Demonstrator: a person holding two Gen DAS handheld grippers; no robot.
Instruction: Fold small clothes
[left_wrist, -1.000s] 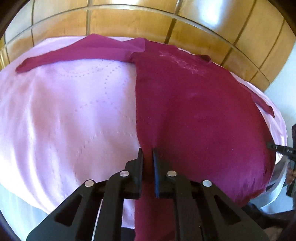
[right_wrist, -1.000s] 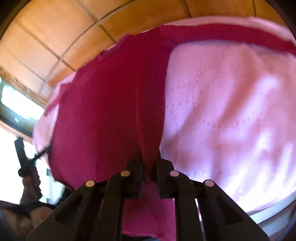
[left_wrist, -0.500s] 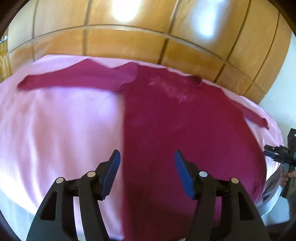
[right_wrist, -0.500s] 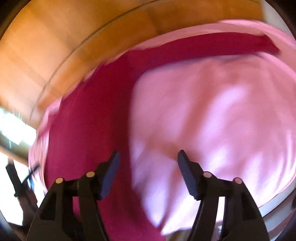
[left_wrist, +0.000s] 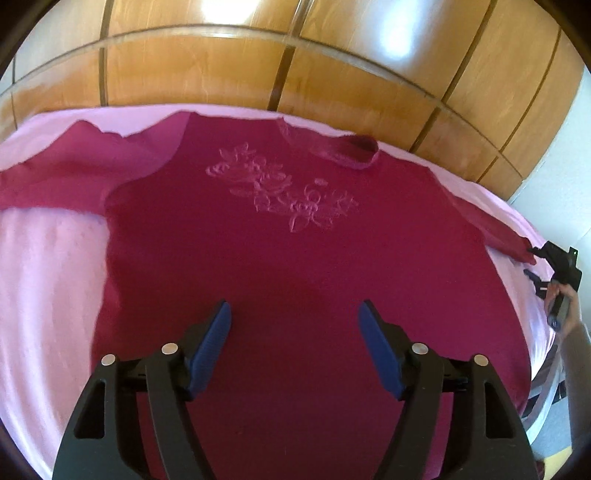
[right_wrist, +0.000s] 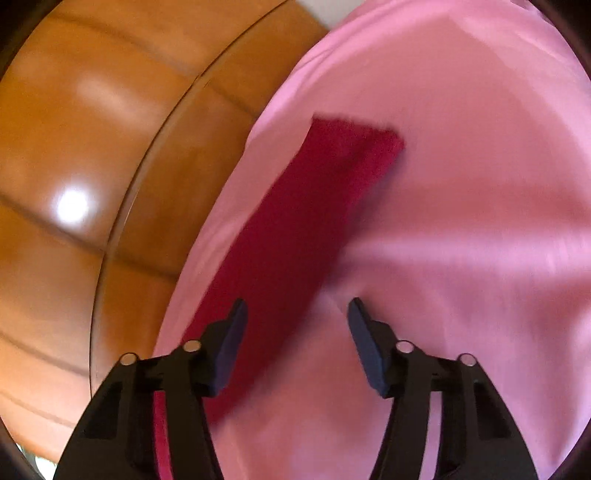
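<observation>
A dark magenta long-sleeved top (left_wrist: 295, 258) with a raised floral design lies spread flat on a pink sheet (left_wrist: 48, 277), sleeves stretched out left and right. My left gripper (left_wrist: 295, 325) is open and empty, hovering over the lower body of the top. My right gripper (right_wrist: 297, 317) is open and empty, over the right sleeve (right_wrist: 306, 229), whose cuff points away from it. The right gripper also shows in the left wrist view (left_wrist: 539, 266), open at the tip of the right sleeve cuff.
The pink sheet (right_wrist: 461, 221) covers a bed. A glossy wooden panelled headboard (left_wrist: 295, 62) runs along its far side and also shows in the right wrist view (right_wrist: 74, 166). A white wall (left_wrist: 565, 155) stands at the right.
Both grippers were shut on the top's hem a second ago; both have let go and opened. The left has moved up over the body, the right across to the right sleeve.
</observation>
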